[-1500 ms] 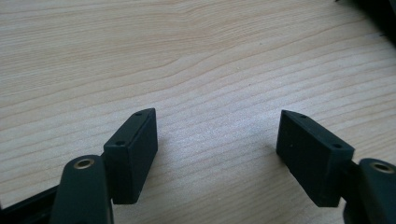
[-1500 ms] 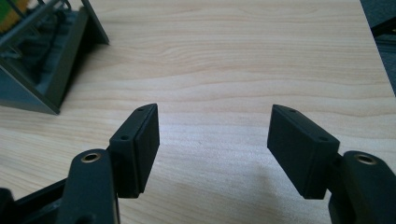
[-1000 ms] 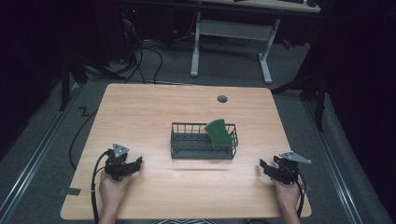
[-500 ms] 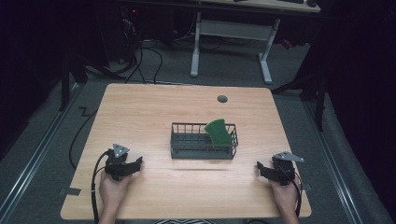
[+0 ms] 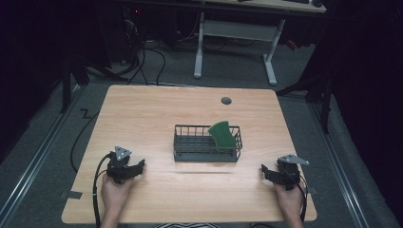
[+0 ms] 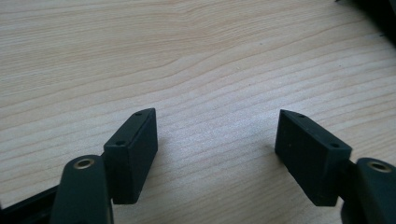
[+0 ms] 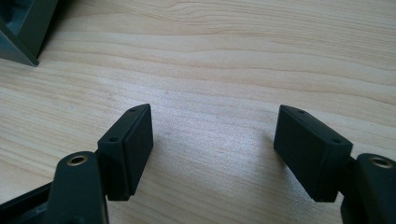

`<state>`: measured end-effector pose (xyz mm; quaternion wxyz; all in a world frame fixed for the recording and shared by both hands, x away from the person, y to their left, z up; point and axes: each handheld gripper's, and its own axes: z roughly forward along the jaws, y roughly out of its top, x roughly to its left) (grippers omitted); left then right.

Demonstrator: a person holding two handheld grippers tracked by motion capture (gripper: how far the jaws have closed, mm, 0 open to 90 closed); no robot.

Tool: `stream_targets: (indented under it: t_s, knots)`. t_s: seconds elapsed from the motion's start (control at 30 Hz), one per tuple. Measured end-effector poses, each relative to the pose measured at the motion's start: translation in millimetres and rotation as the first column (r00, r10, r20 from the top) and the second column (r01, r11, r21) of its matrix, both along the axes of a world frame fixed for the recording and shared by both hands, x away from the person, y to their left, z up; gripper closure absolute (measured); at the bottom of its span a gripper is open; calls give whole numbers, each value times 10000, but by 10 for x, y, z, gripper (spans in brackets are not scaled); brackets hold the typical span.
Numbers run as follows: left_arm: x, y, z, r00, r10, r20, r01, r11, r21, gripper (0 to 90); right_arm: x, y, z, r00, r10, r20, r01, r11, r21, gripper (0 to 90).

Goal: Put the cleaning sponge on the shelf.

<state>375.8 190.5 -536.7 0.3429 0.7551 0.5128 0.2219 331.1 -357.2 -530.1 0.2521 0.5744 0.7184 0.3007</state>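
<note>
Both grippers sit low on the table (image 5: 157,107), jaws wide apart and holding nothing: left gripper (image 6: 215,140) at lower left of the high view, right gripper (image 7: 212,137) at lower right. Centre frame, the wire basket (image 5: 190,145) holds a green piece (image 5: 222,135) leaning in its right end. The likely risk: a jaw snagging the basket's thin wires and dragging the whole basket along.

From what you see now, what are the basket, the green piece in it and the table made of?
Basket: dark wire, probably coated metal, with thin open bars. Green piece: matte, flat, perhaps plastic or foam; unclear. Table: pale wood or wood-look laminate with visible grain and low sheen.
</note>
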Motion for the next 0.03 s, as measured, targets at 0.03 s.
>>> stream_targets:
  t_s: [0.03]
  knots:
    - [-1, 1, 1, 10000, 13, 0, -13, 10000, 0, 318, 0, 0, 0, 10000, 1, 1, -1, 10000, -2, 285]
